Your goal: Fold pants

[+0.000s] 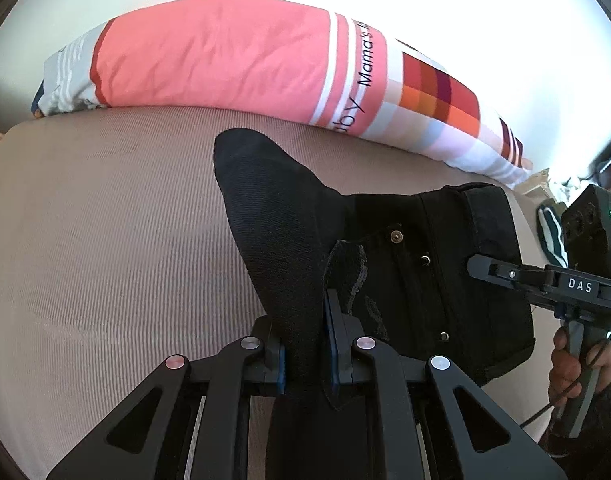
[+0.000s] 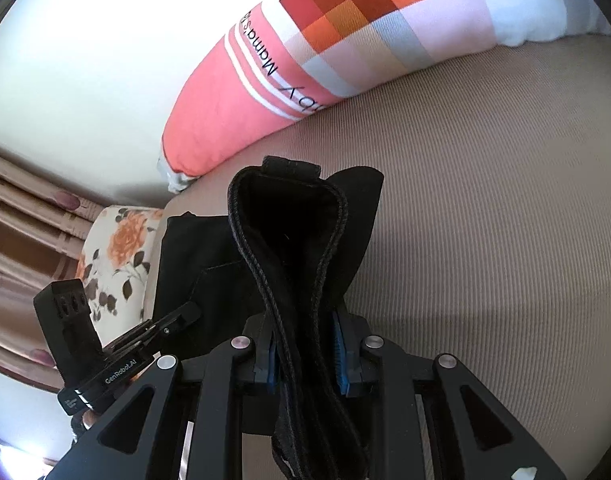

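The black pants [image 1: 405, 264] hang between the two grippers above a beige ribbed bed [image 1: 105, 240]. The left gripper [image 1: 307, 344] is clamped on a bunch of the black fabric: the cloth rises from between its blue-padded fingers [image 1: 332, 332] into a rounded peak ahead of it and spreads off to the right. In the right wrist view, the right gripper [image 2: 309, 350] is closed on a thick stitched band of the pants, apparently the waistband, which loops upward from its jaws and folds back on itself. From the left view, the right gripper appears at the right edge, held by a hand [image 1: 577, 372], its tip at the far side of the garment.

The pants are dark denim-like cloth with metal rivets [image 1: 396, 235] and a wide seamed band along the right edge. A long pillow [image 1: 225, 56] in coral, white stripes and coloured checks lies along the far edge of the bed, well apart from the pants. A floral cushion [image 2: 117, 256] sits beyond the bed's corner.
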Motion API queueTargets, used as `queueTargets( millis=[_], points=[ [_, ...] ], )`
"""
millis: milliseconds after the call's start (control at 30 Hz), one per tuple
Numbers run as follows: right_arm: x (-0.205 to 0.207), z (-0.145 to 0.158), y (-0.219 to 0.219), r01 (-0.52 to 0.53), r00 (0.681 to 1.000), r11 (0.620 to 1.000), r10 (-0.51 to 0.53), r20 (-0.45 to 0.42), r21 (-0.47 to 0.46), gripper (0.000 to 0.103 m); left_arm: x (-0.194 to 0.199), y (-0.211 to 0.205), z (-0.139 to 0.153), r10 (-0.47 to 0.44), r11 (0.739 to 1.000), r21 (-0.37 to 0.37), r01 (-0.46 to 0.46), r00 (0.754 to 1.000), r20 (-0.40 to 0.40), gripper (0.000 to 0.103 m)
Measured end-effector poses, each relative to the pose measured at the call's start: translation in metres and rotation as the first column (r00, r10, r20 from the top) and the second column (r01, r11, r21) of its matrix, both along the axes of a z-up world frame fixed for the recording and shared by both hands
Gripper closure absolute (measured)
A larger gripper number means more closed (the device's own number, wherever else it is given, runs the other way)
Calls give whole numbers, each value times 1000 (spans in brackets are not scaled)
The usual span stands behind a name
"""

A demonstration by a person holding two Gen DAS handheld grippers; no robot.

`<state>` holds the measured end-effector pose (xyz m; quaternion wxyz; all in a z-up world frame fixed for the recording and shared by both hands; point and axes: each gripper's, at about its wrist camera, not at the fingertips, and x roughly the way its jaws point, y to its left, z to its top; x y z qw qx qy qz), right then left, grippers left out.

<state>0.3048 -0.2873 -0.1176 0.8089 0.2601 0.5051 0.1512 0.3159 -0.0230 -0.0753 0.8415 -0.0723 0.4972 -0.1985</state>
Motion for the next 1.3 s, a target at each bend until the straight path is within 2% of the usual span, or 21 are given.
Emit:
queueTargets(
  millis=[133,200,233,267,333,400,533,600,700,867,1133,1300],
  points=[
    [4,-14,-4,37,999,996,-37,-2,-81,82,9,4,-19,18,999,38,-17,1000,-16,86],
    [3,-23,-6,54,998,990,-56,-11,-127,78,10,9,-34,27,999,44,-26,999,-38,83],
    [1,-28,-6,57,998,986,-59,-10,-159,76,10,11,-38,35,999,37,-33,998,-45,79],
    [-1,-31,-4,60,998,978,-63,-11,-199,69,9,14,-43,48,998,32,-46,998,-49,74],
    [-2,-36,-5,72,997,974,-77,-11,-215,65,7,14,-47,61,997,43,-60,997,-37,68],
    [-6,-38,-6,91,995,972,-96,-12,-217,60,4,11,-47,71,995,76,-70,997,-11,63],
    [-15,-37,0,90,995,959,-97,-15,-269,56,-7,6,-43,87,984,154,-90,996,25,52],
    [-25,-33,3,97,994,947,-105,-12,-305,47,-11,5,-39,92,979,182,-96,995,31,47],
    [-43,-24,3,106,994,941,-111,3,-321,43,-32,5,-31,90,968,230,-99,995,52,38],
    [-83,-2,15,124,992,913,-99,83,-389,39,-73,6,-15,95,957,264,-120,990,108,26],
    [-139,18,53,138,983,885,-69,168,-445,32,-136,13,7,160,945,262,-196,975,153,24],
    [-166,27,81,131,974,868,-23,225,-479,27,-169,15,16,189,927,288,-239,963,191,24]
  ],
)
